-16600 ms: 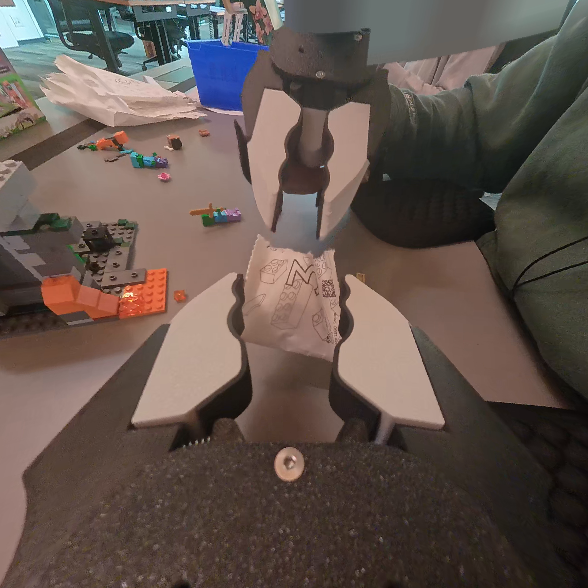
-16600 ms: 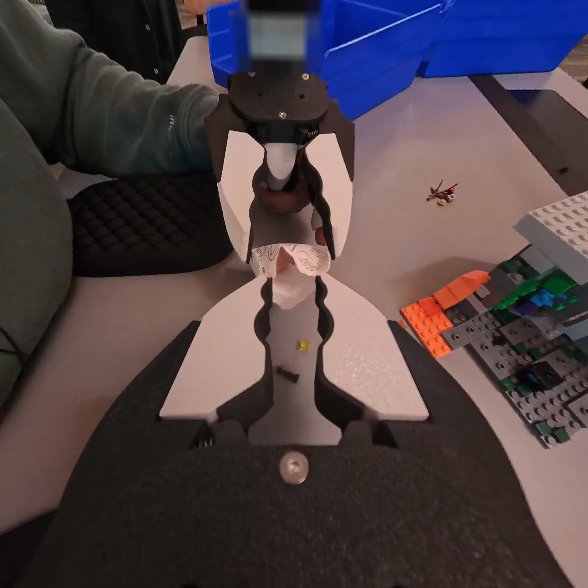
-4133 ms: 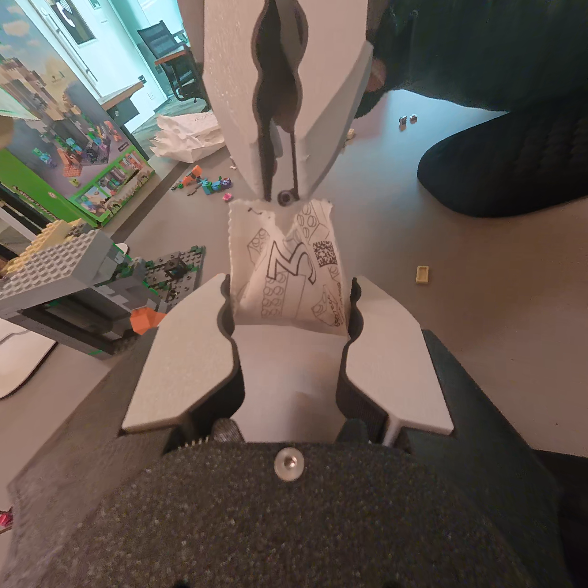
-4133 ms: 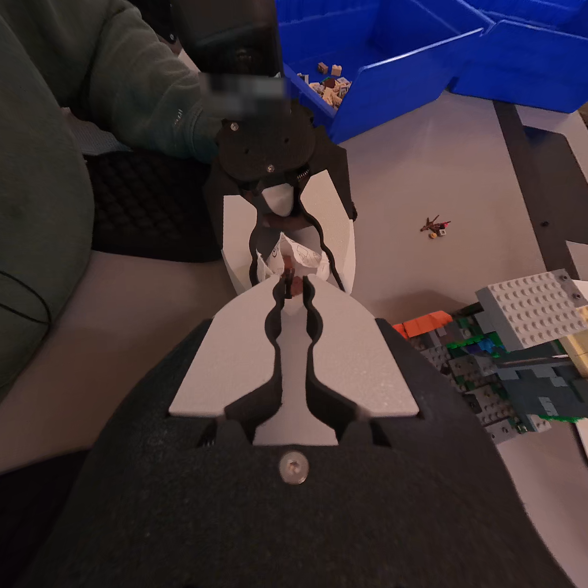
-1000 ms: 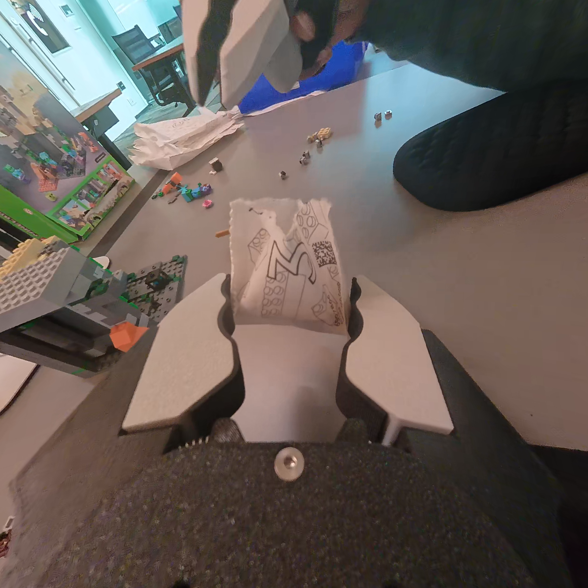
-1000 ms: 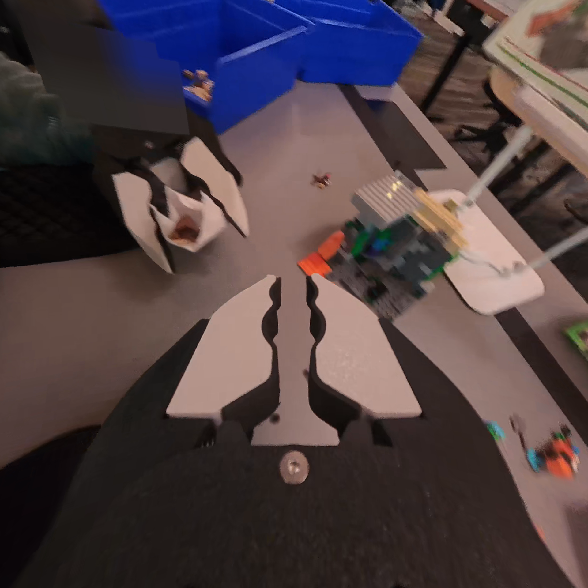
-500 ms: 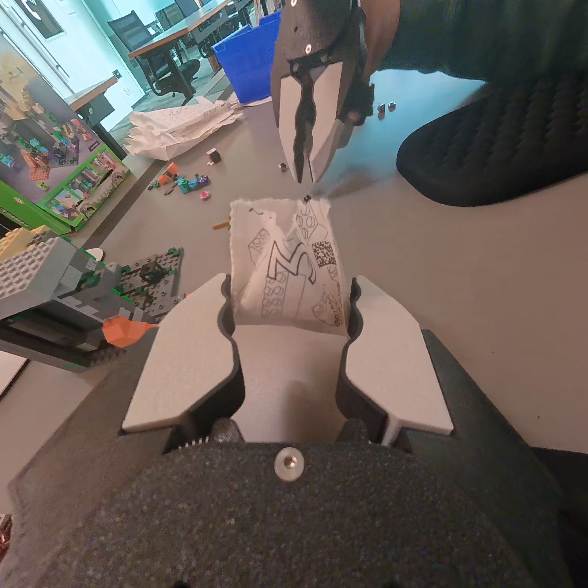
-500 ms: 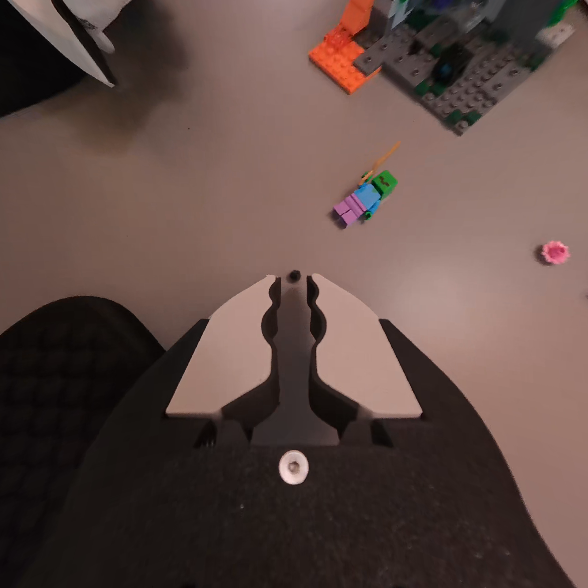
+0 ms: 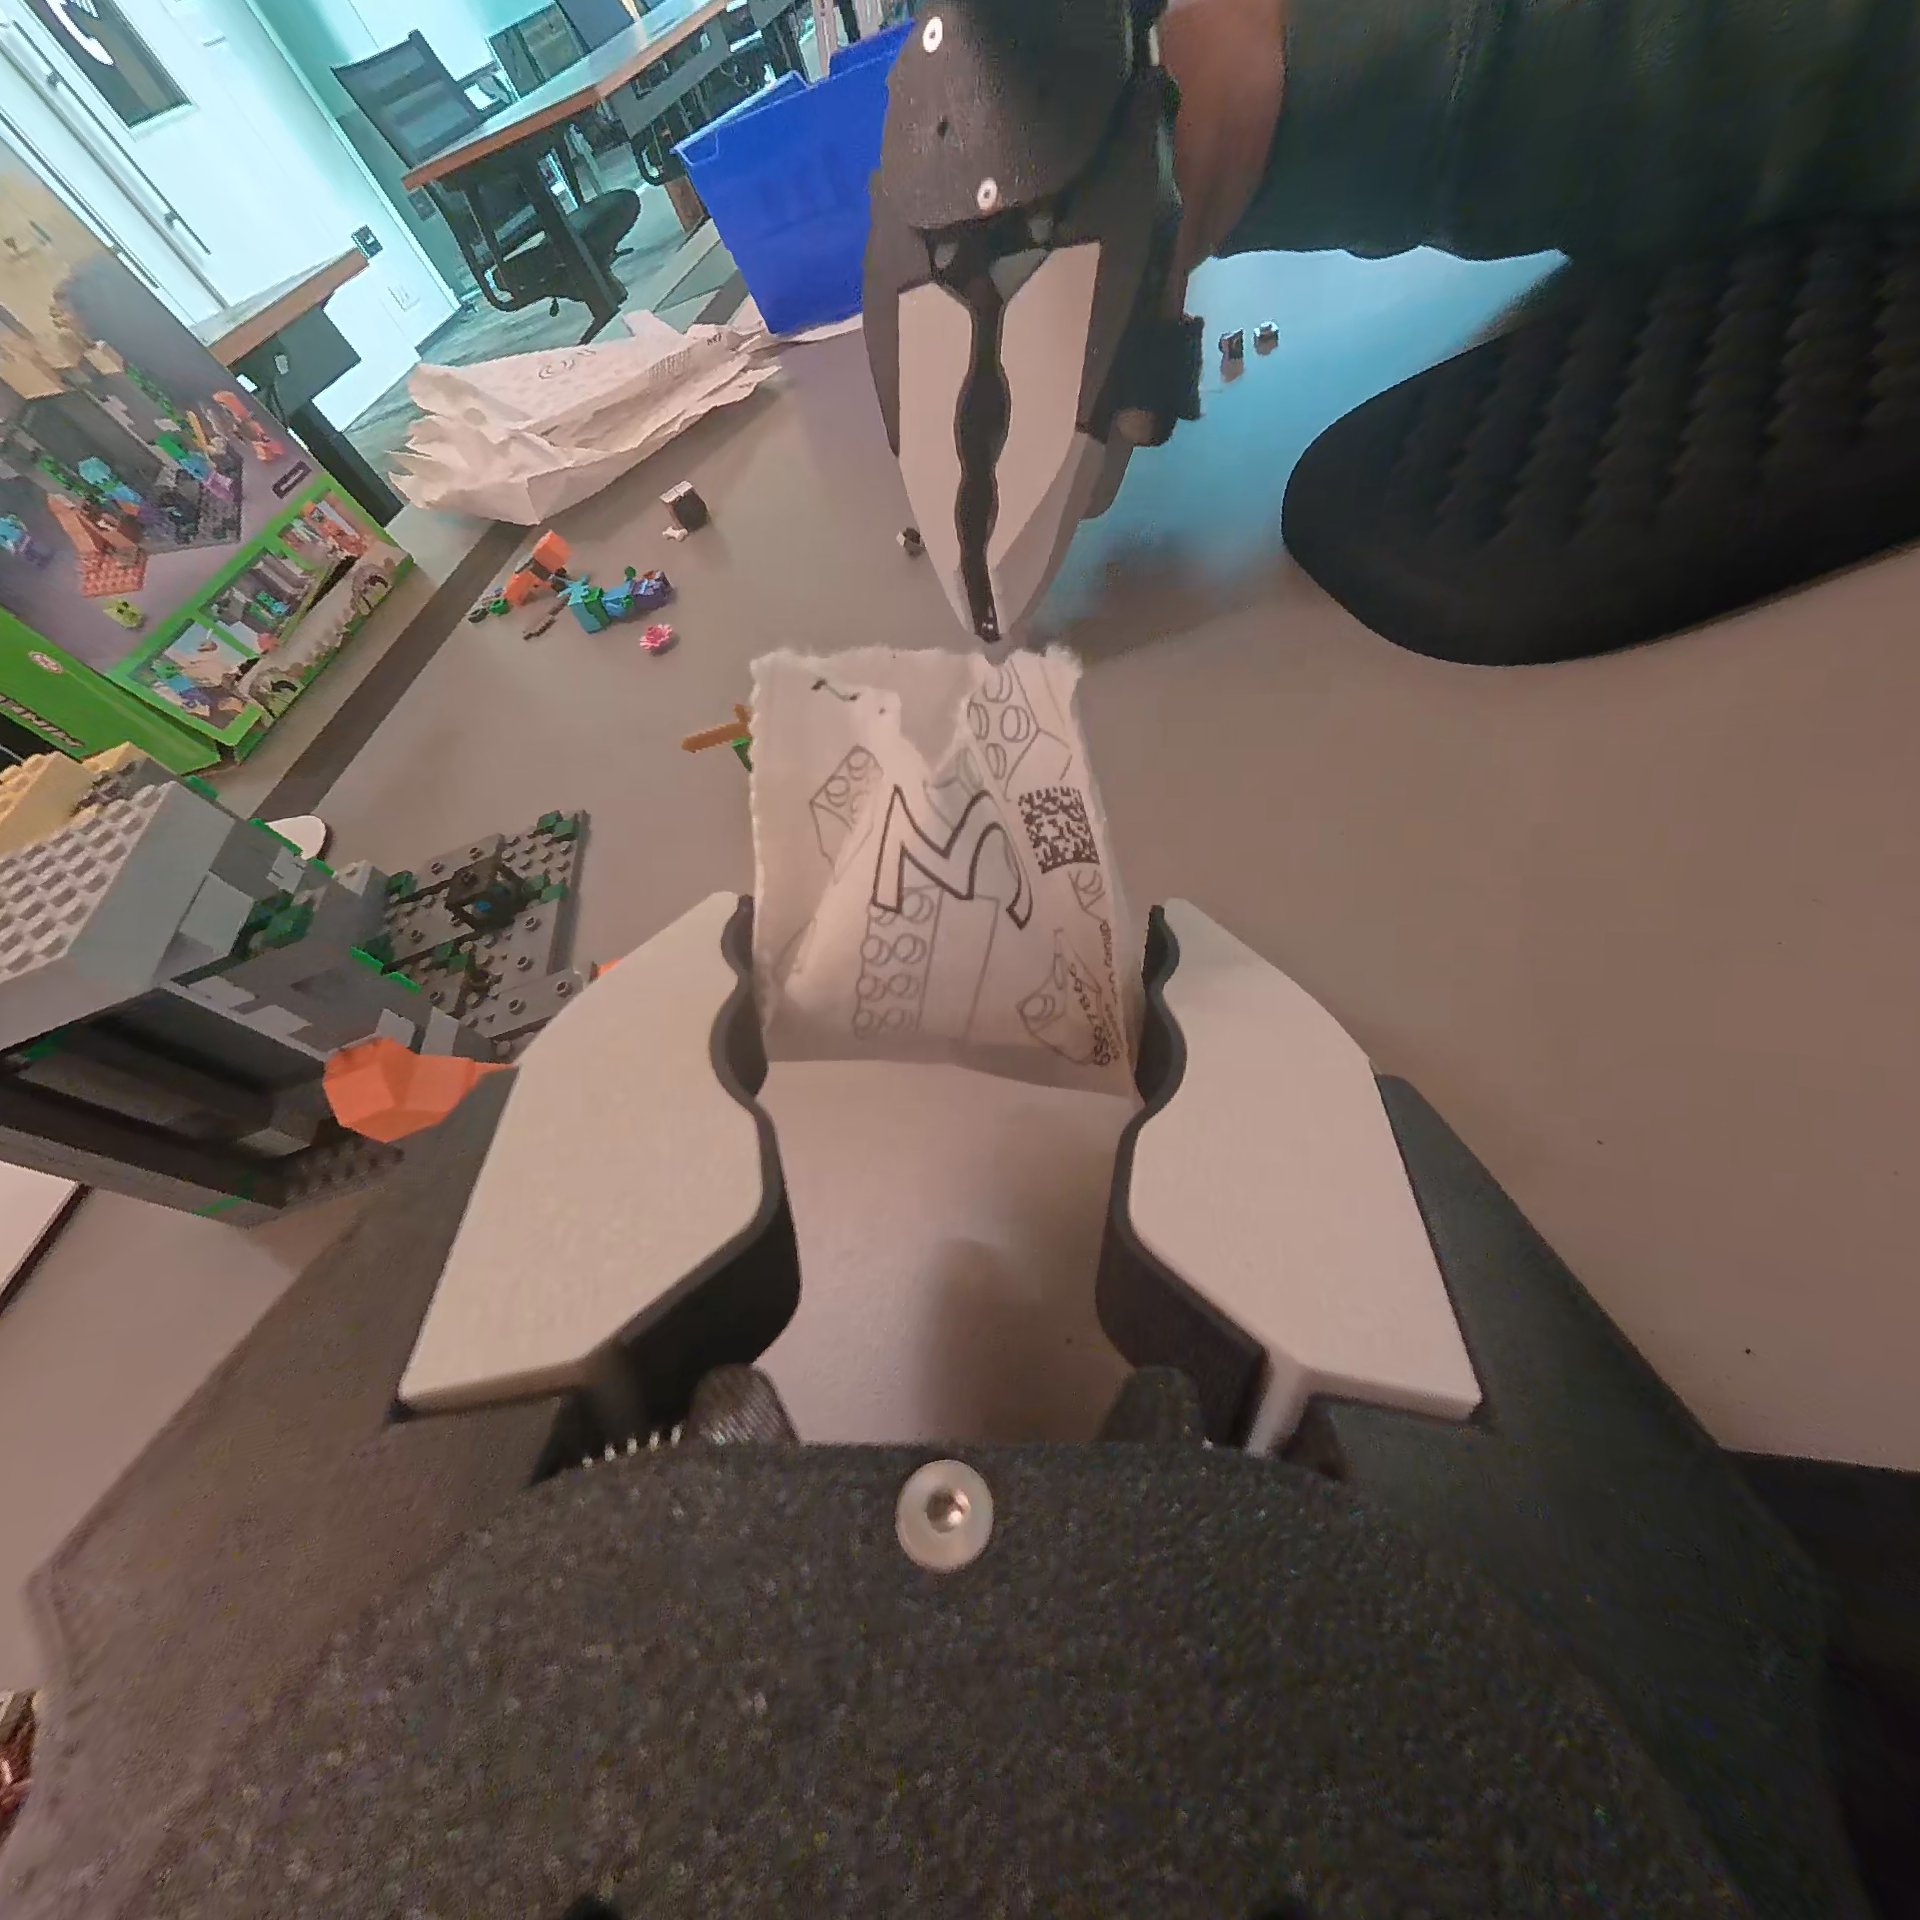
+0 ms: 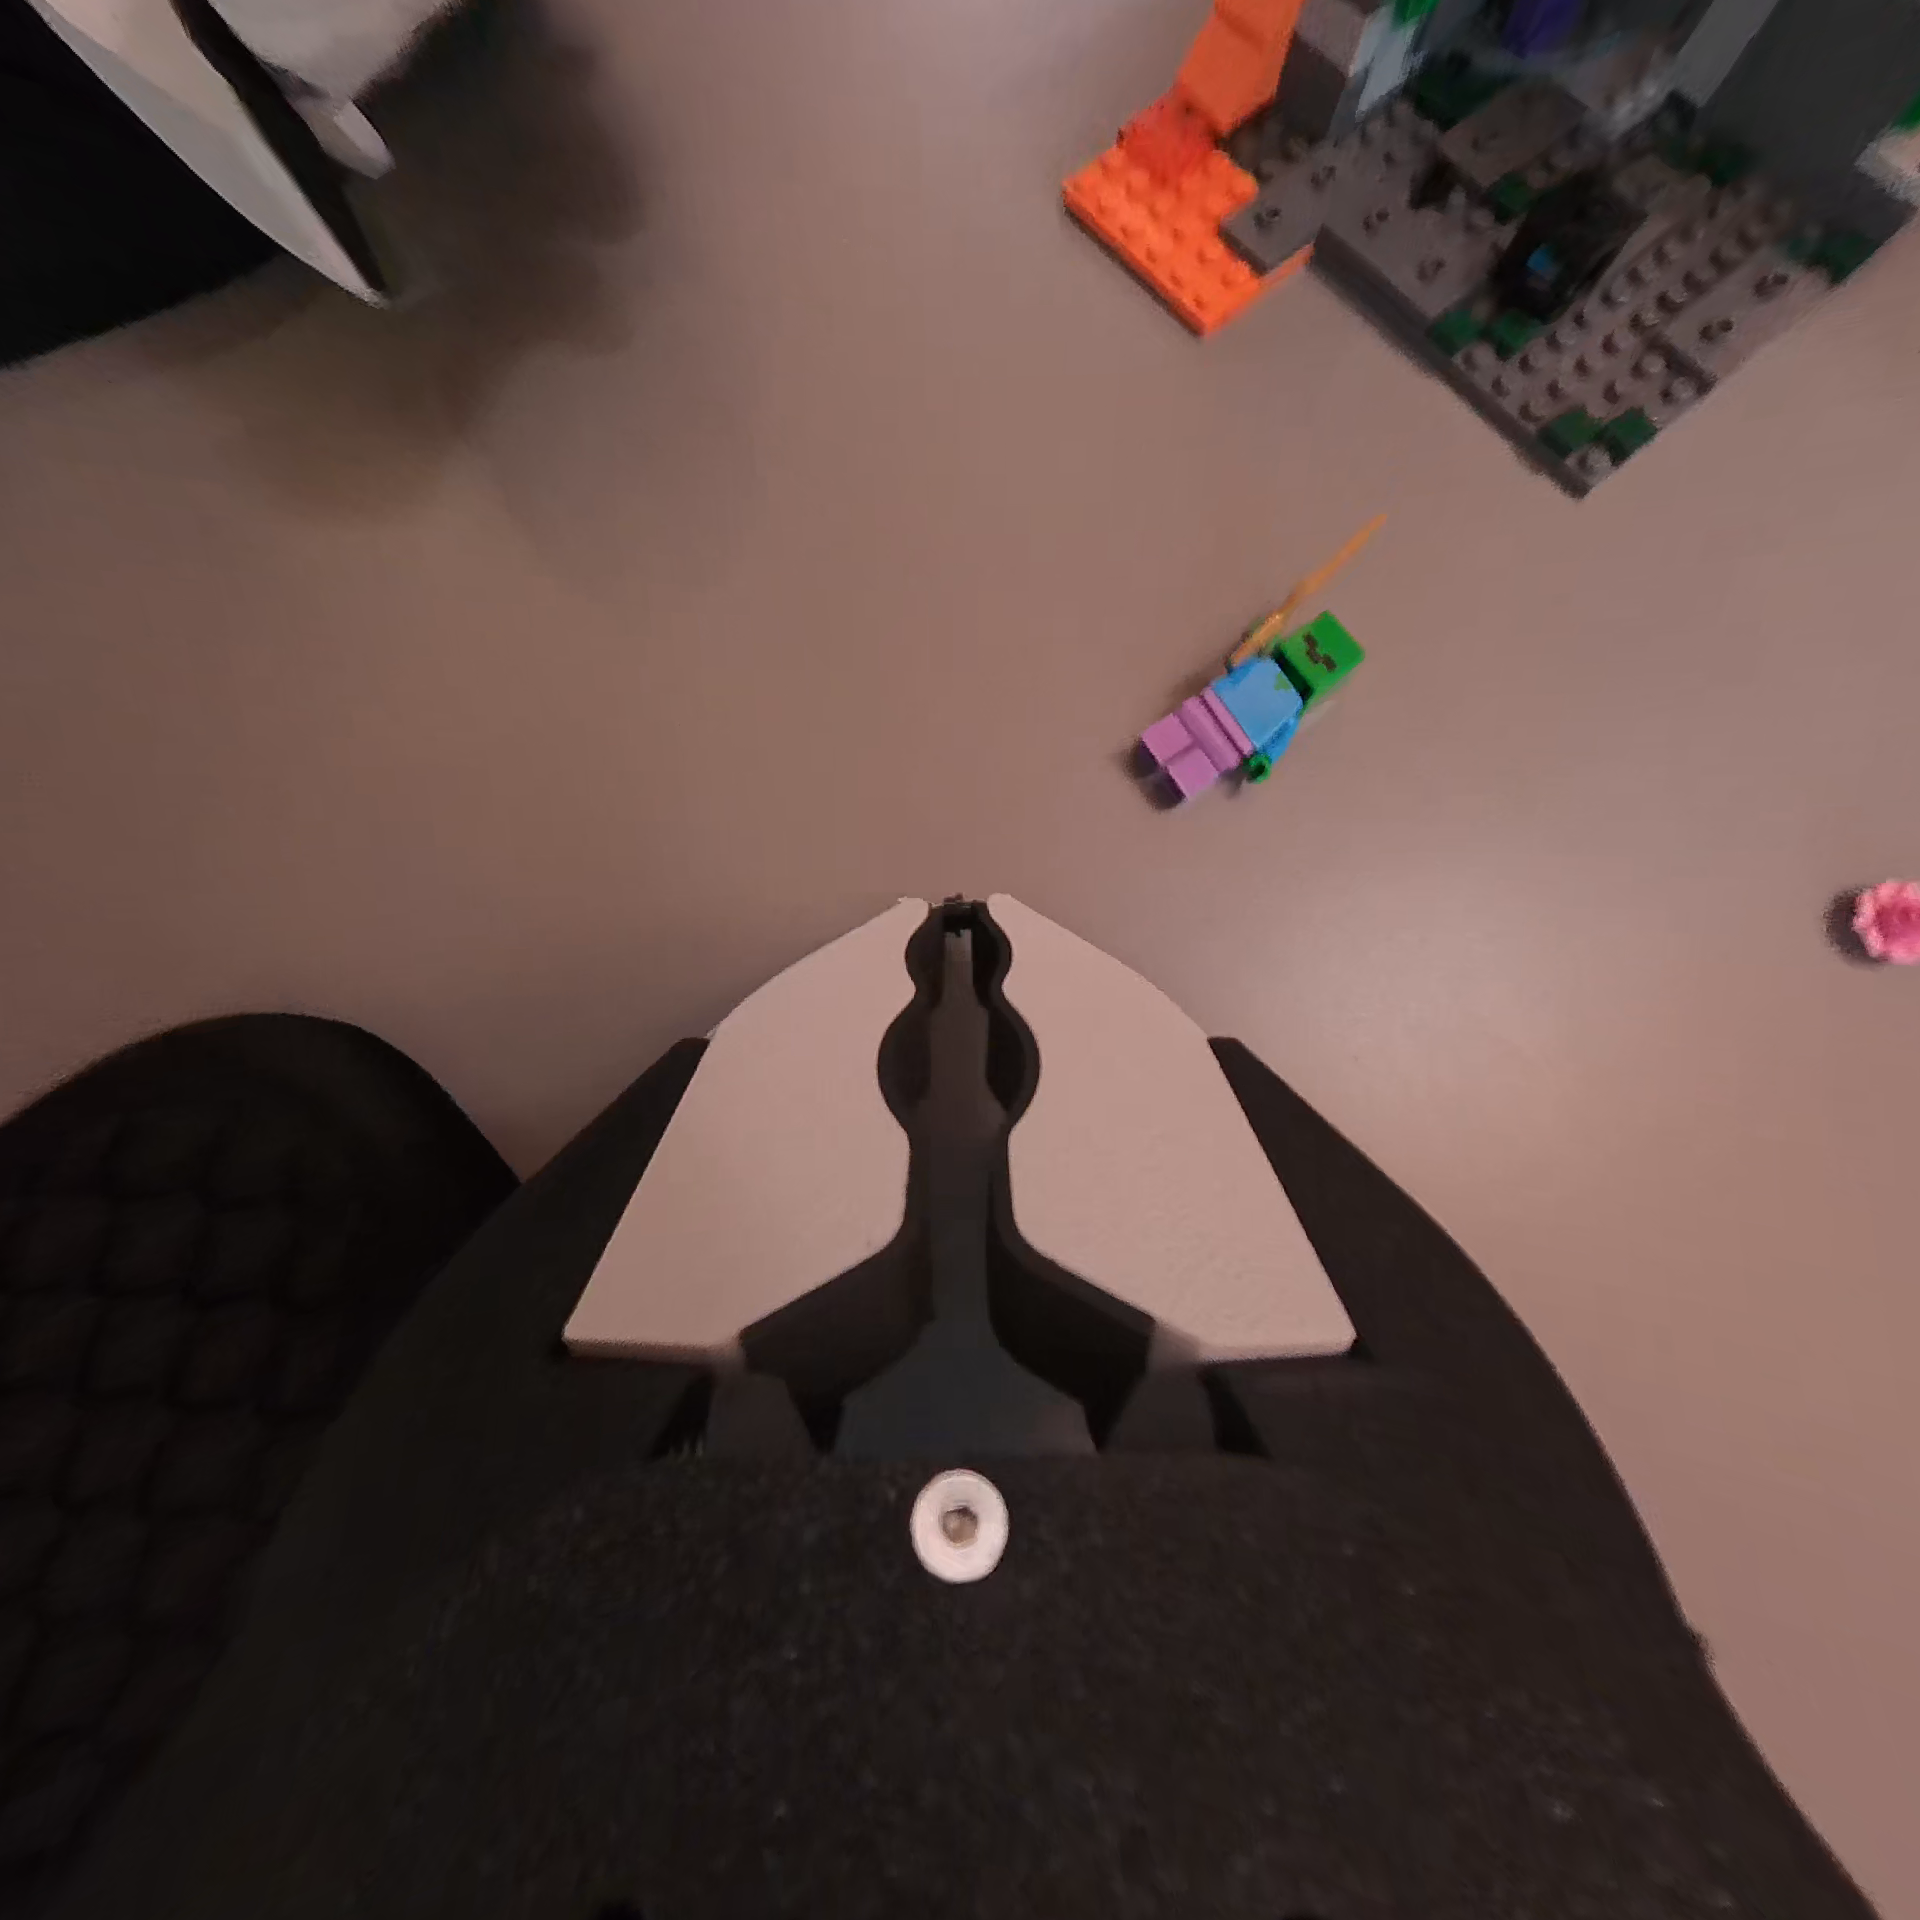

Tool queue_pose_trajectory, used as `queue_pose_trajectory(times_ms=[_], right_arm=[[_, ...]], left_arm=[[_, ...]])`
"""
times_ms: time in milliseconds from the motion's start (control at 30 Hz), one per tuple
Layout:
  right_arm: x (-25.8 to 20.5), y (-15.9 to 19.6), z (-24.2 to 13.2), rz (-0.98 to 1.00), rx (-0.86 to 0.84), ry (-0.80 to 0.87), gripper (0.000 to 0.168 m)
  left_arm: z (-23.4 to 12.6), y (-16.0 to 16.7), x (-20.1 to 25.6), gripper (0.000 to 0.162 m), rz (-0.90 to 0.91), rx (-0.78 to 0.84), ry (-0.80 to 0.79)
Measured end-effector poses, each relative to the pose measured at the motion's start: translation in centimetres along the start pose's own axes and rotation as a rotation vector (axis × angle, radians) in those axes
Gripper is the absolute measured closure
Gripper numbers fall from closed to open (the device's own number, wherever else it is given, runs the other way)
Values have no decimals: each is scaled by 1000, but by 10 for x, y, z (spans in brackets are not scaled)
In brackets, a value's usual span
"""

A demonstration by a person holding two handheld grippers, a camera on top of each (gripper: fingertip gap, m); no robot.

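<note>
My left gripper [image 9: 940, 997] pinches the paper bag [image 9: 930, 862], mouth pointing away; my right gripper [image 10: 958, 906], pressed on a tiny dark piece [image 10: 956, 914], hangs just beyond that mouth.

Brick castle [image 9: 197, 935] left; minifigure [image 10: 1252, 712], pink flower [image 10: 1889, 922] loose; blue bin [image 9: 790, 223], crumpled paper [image 9: 582, 416] behind.

The left hand-held gripper [image 9: 940, 997] is clamped on a paper bag [image 9: 935, 883]. The right hand-held gripper [image 10: 956, 909] points steeply down, tips pinched on a tiny black piece [image 10: 956, 906].
</note>
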State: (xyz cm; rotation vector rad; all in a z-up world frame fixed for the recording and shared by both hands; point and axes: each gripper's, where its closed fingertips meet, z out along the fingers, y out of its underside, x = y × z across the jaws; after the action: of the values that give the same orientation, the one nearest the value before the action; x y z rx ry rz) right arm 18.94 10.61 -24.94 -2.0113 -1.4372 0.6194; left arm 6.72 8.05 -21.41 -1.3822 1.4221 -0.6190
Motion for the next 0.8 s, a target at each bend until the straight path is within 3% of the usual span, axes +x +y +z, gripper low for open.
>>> queue_pose_trajectory(times_ms=[267,367,800], right_arm=[[-54,-98,-10,-173,322,-111,164],[-72,-124,-4,-247,361,-120,164],[-78,-137,11,-294,371,-101,159]], left_arm=[[0,-3,2,92,0,16,9],[0,-3,3,92,1,15,11],[0,-3,4,92,5,16,13]])
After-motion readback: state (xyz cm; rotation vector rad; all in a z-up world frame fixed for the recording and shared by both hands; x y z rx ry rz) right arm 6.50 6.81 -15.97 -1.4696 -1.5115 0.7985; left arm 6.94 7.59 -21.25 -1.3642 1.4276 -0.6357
